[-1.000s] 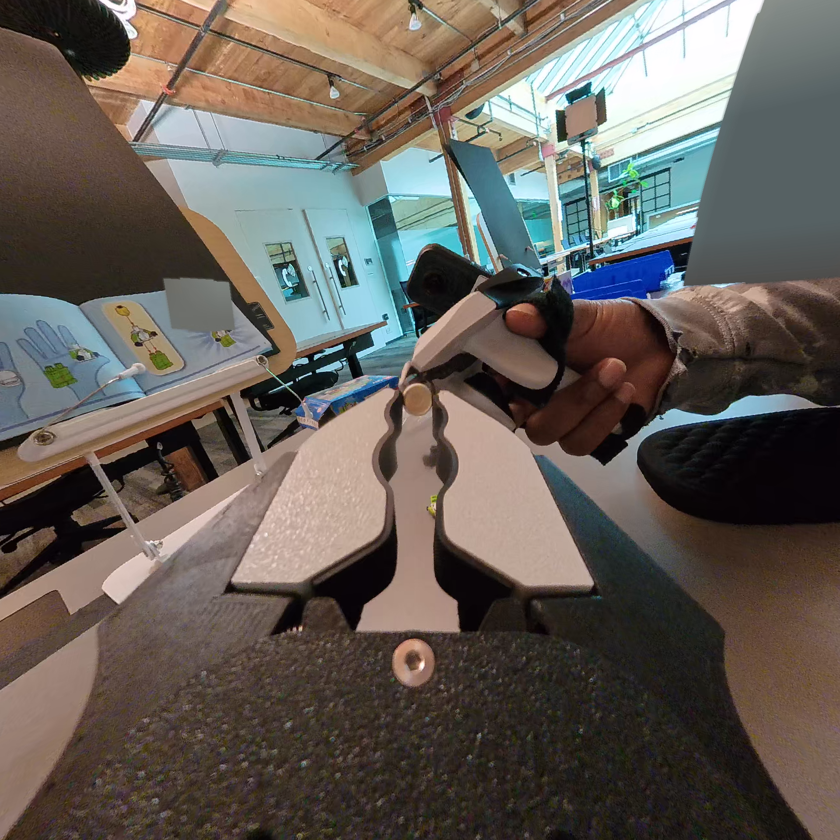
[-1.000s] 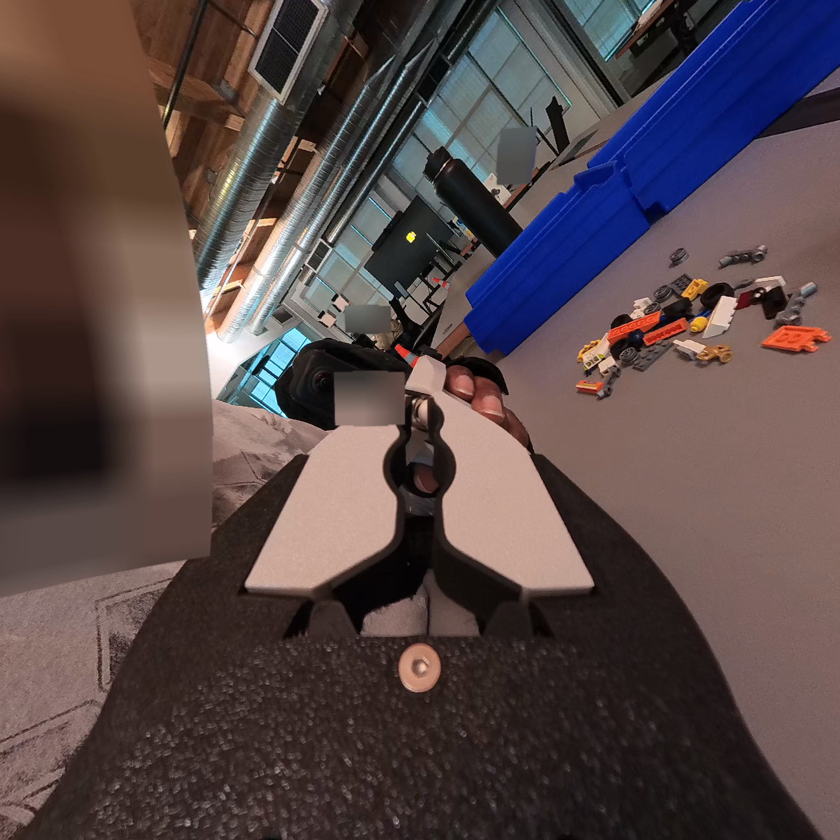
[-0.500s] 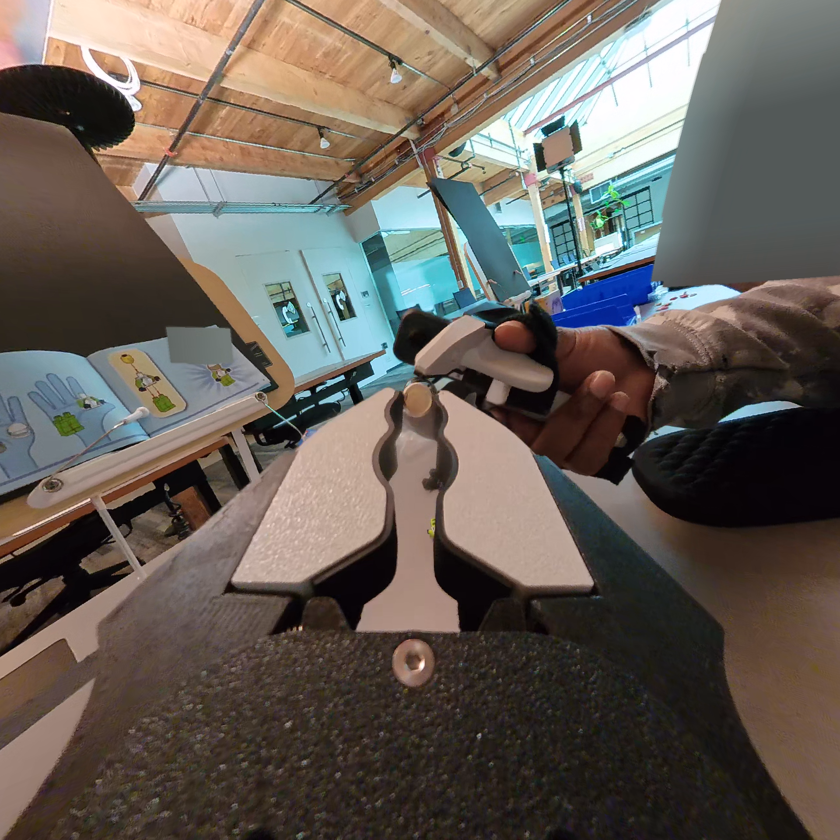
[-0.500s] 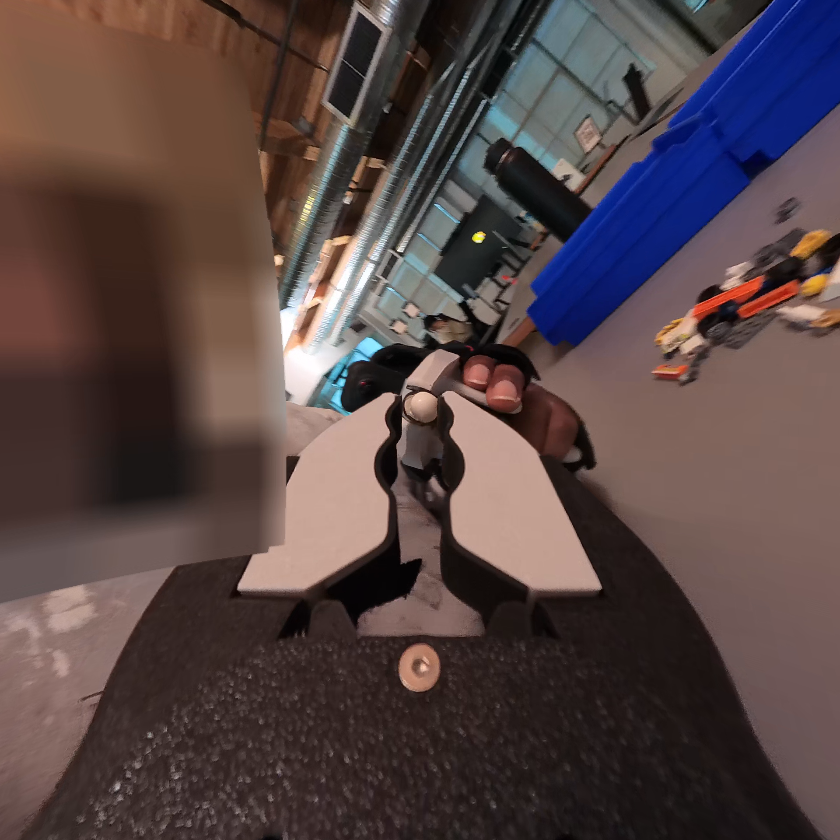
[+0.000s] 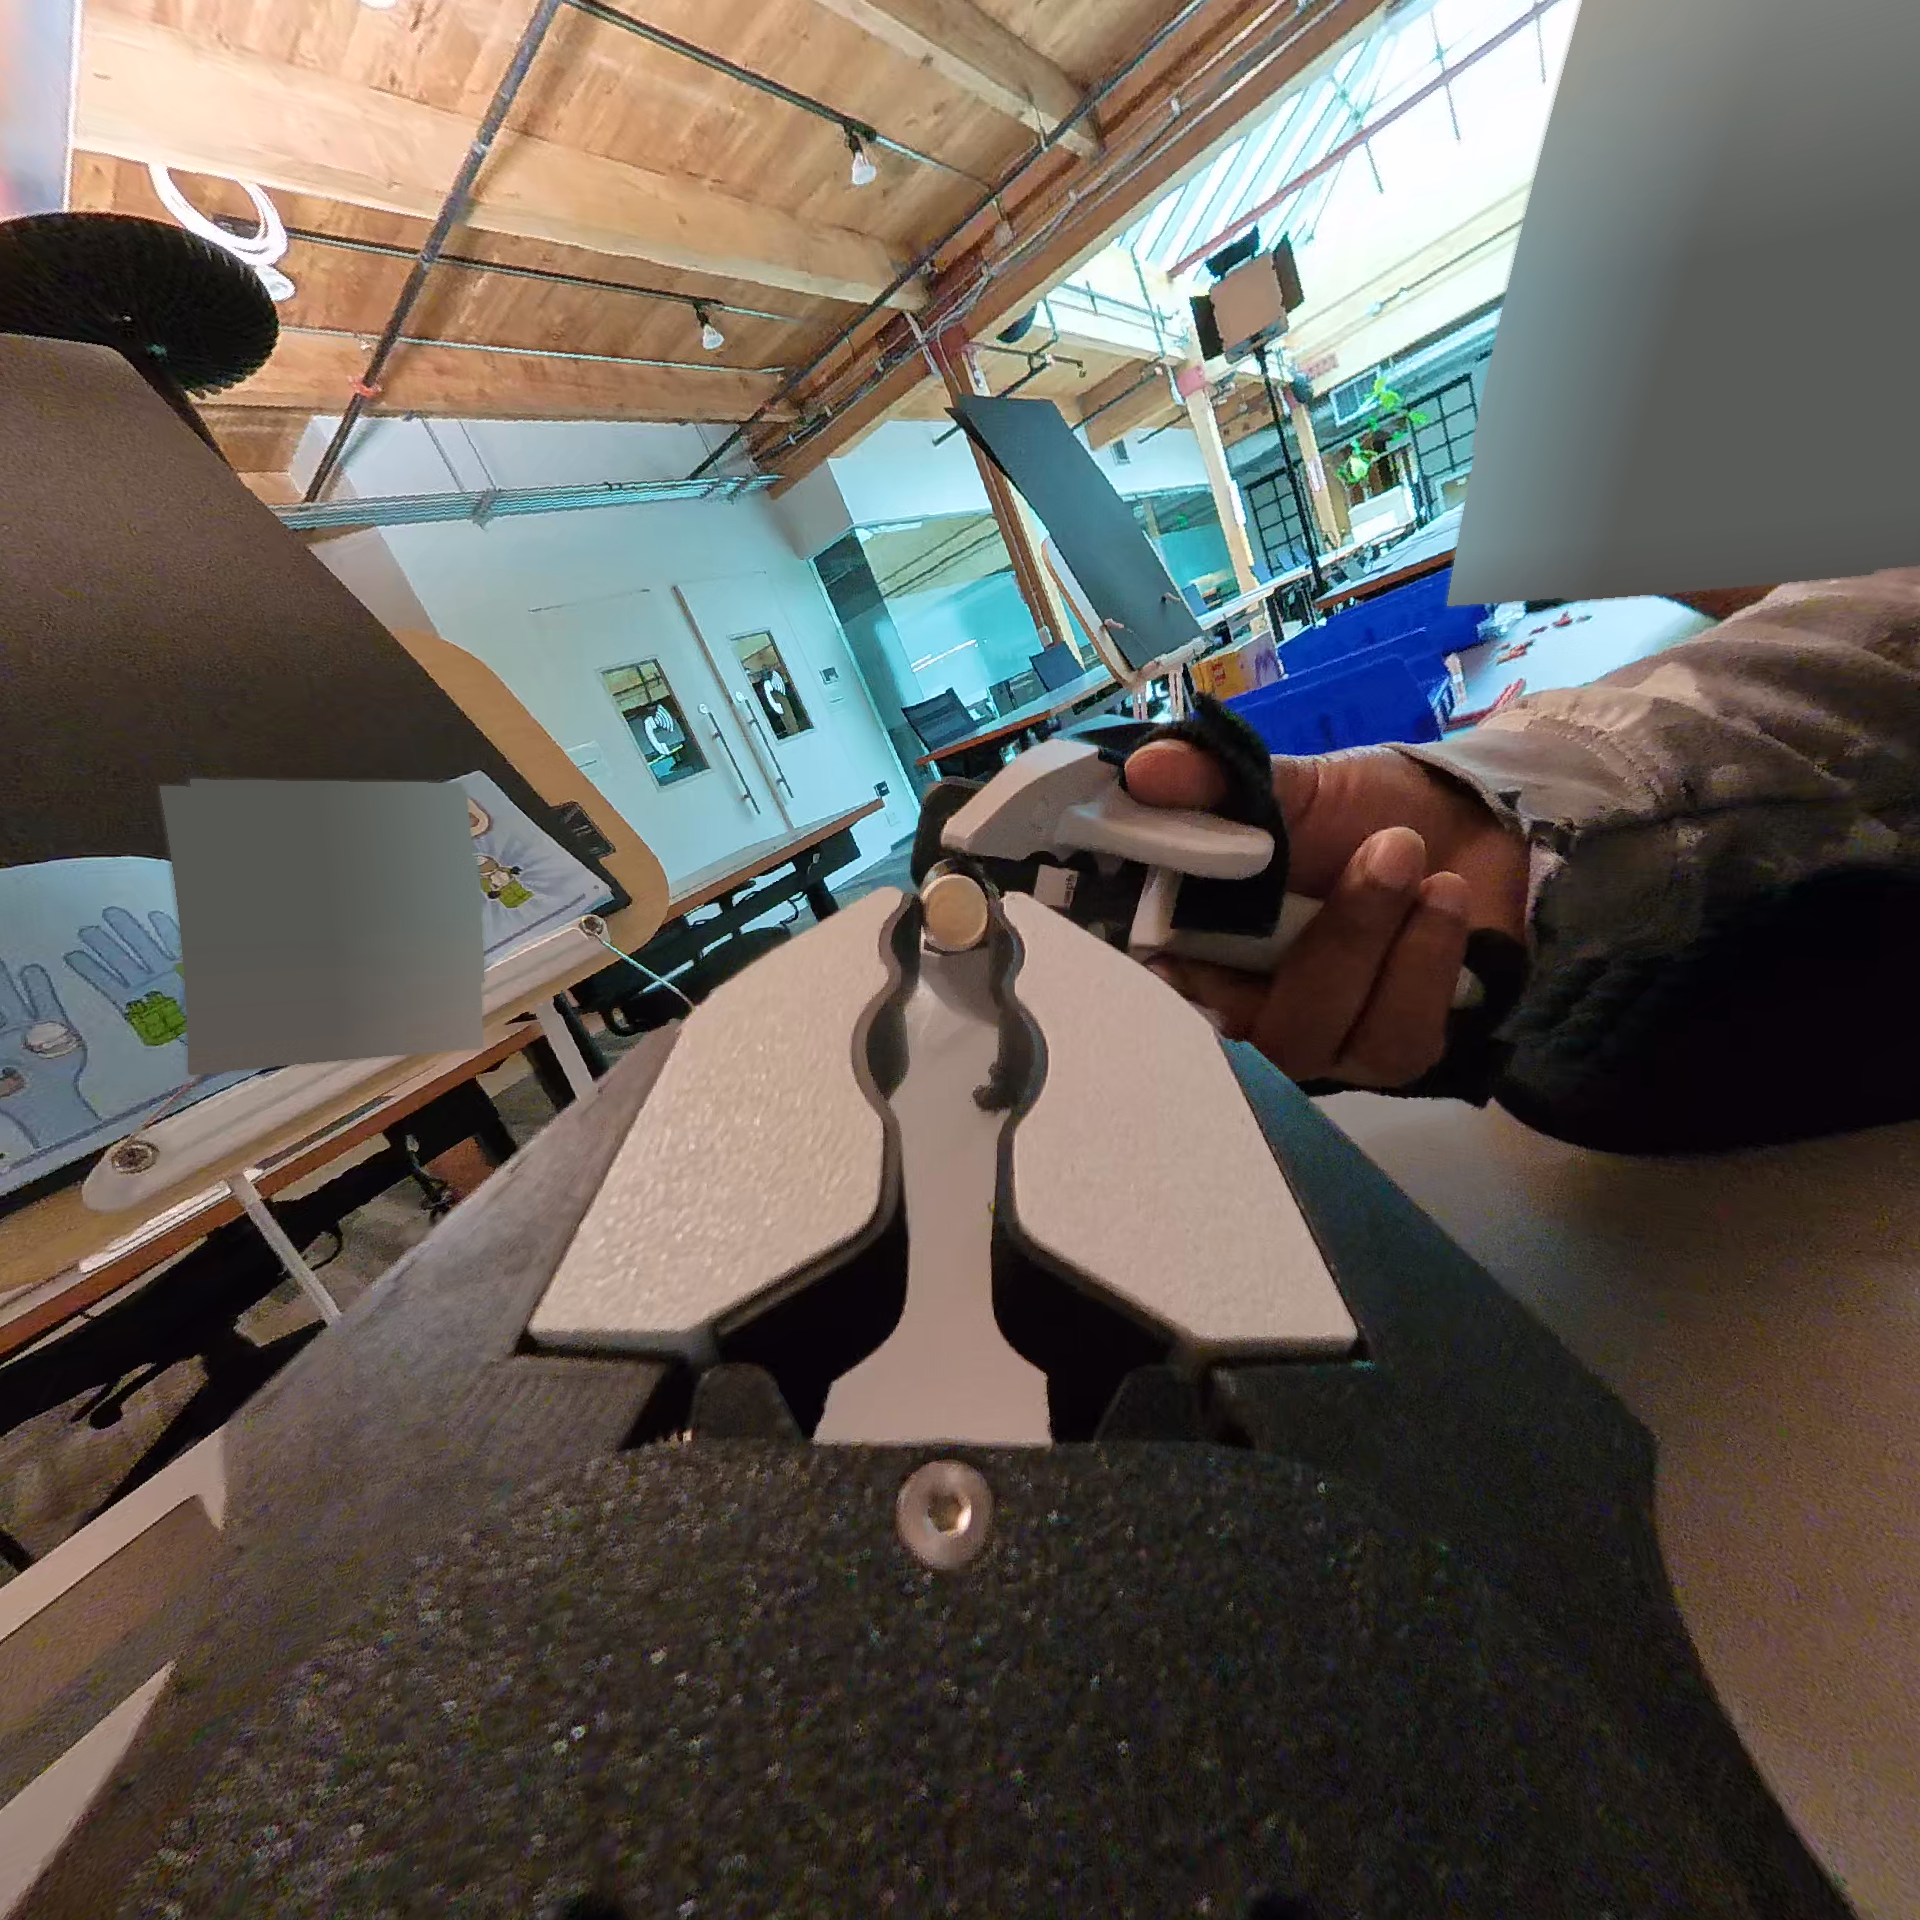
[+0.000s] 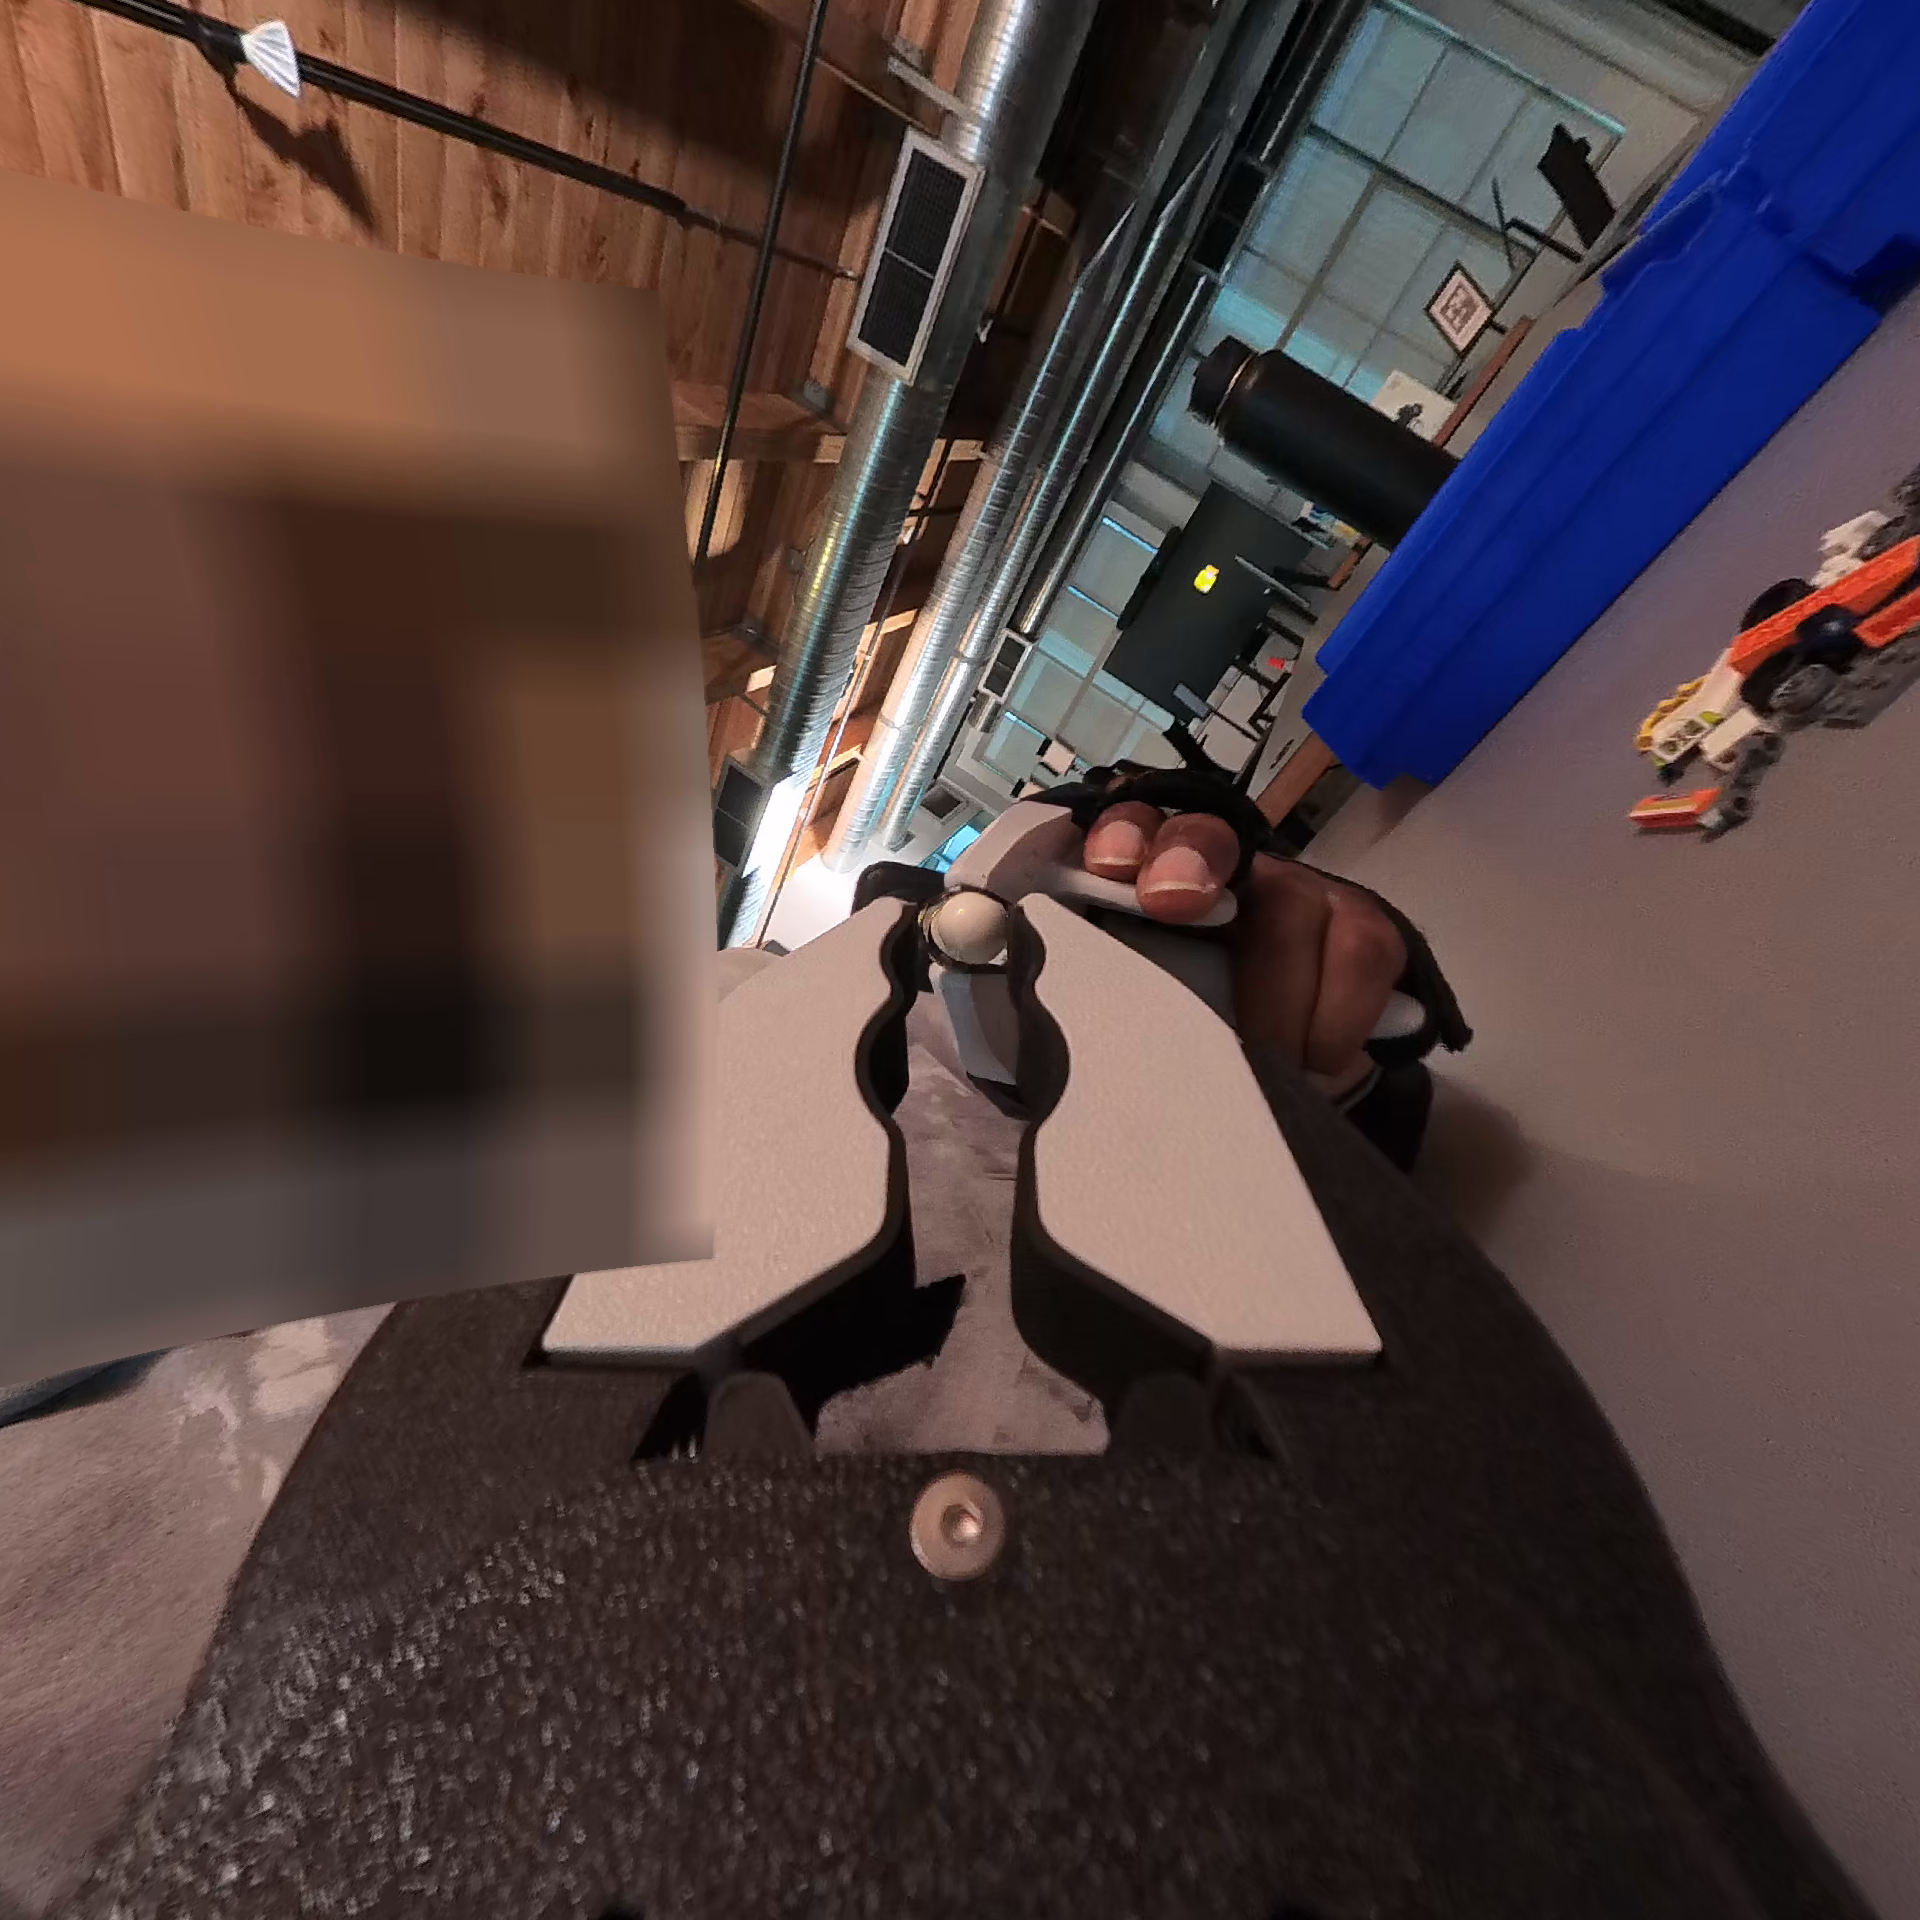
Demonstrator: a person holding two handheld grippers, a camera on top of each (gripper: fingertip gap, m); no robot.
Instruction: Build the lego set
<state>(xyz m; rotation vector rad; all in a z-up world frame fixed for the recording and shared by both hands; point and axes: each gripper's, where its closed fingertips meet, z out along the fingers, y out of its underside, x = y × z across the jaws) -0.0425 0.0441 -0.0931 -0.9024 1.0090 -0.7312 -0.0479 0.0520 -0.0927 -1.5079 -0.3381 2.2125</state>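
Piece in hand: a small round, cream-and-silver plastic lego piece (image 5: 956,912), caught between both grippers, off the grey bench (image 6: 1662,1039).
Left gripper (image 5: 954,920): its grey fingers (image 5: 790,1122) pinch the round piece at their tips.
Right gripper (image 6: 961,925): its fingers (image 6: 1164,1143) close on the same piece from the opposite side, tip to tip with the left.
Handling: likely very light, rigid and smooth; the curved rim could squirt out under a hard squeeze. Hold it across its widest part, square to the pads.
Loose parts: a scattered heap of orange, white, grey and yellow lego bricks (image 6: 1787,665) lies on the bench beside the long blue plastic bin (image 6: 1621,436), well apart from the grippers.
Guide: an open light-blue instruction booklet (image 5: 73,1029) stands on a stand at the left.
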